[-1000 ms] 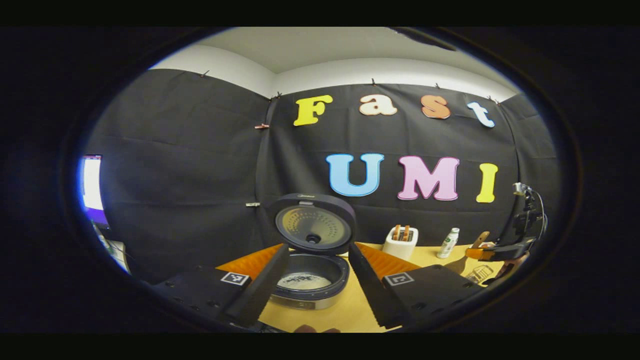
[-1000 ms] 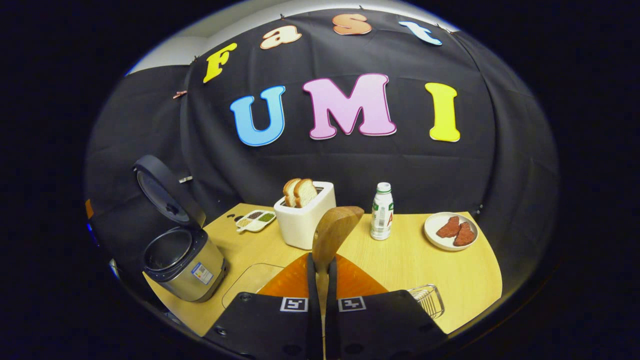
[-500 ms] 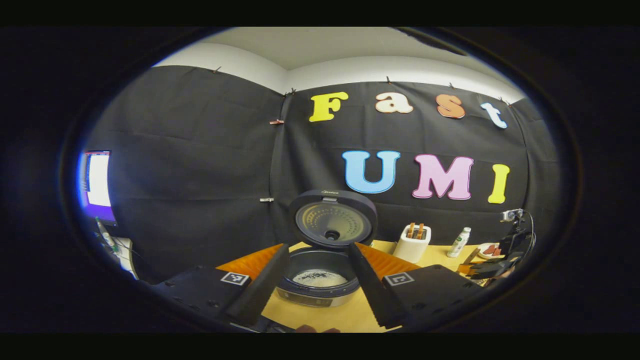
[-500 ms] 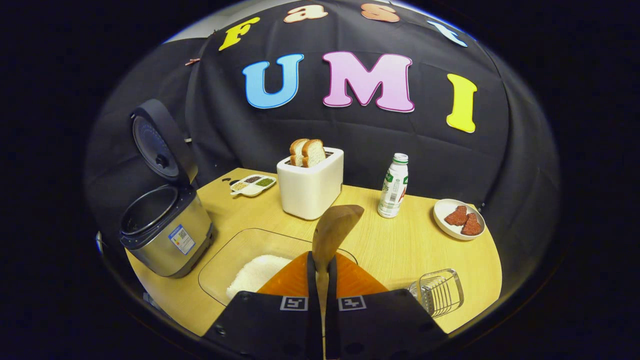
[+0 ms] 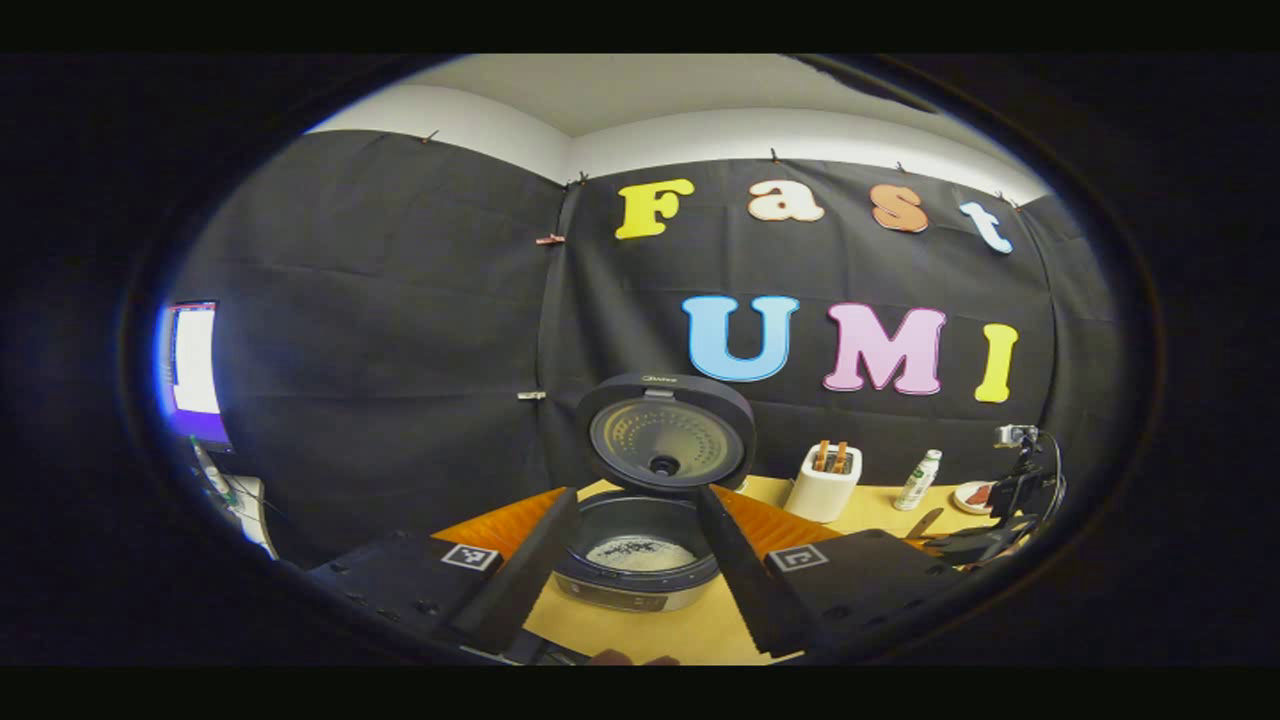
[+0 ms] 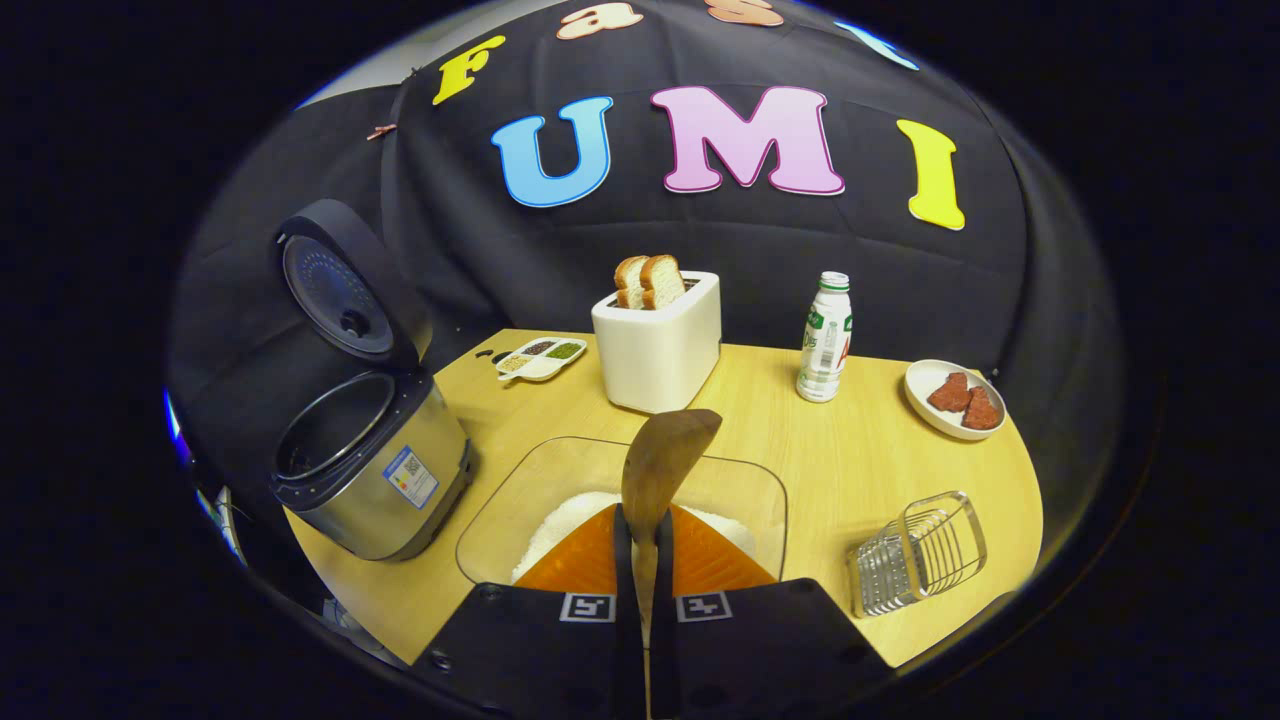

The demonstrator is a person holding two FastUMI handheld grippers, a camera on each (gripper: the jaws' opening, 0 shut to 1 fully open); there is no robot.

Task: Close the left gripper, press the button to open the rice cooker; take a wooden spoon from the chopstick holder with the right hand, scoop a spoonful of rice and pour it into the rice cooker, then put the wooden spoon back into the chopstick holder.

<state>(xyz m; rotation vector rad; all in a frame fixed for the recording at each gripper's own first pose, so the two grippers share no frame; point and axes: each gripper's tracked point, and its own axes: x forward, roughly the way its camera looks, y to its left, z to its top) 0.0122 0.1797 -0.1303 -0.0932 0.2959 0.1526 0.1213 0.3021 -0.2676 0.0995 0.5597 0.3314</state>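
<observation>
Above the clear square container of white rice (image 6: 560,520), the right gripper (image 6: 645,535), clamped on the brown wooden spoon (image 6: 662,462), had tilted downward from level, ready for scooping; left gripper (image 5: 635,560) idle, jaws spread.

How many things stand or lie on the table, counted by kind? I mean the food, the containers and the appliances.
Appliances: 2, rice cooker and toaster.
Containers: 5, rice tub, wire holder, bottle, plate, seasoning tray.
Food: 4, 2 bread slices, 2 meat pieces.
Total: 11.
</observation>
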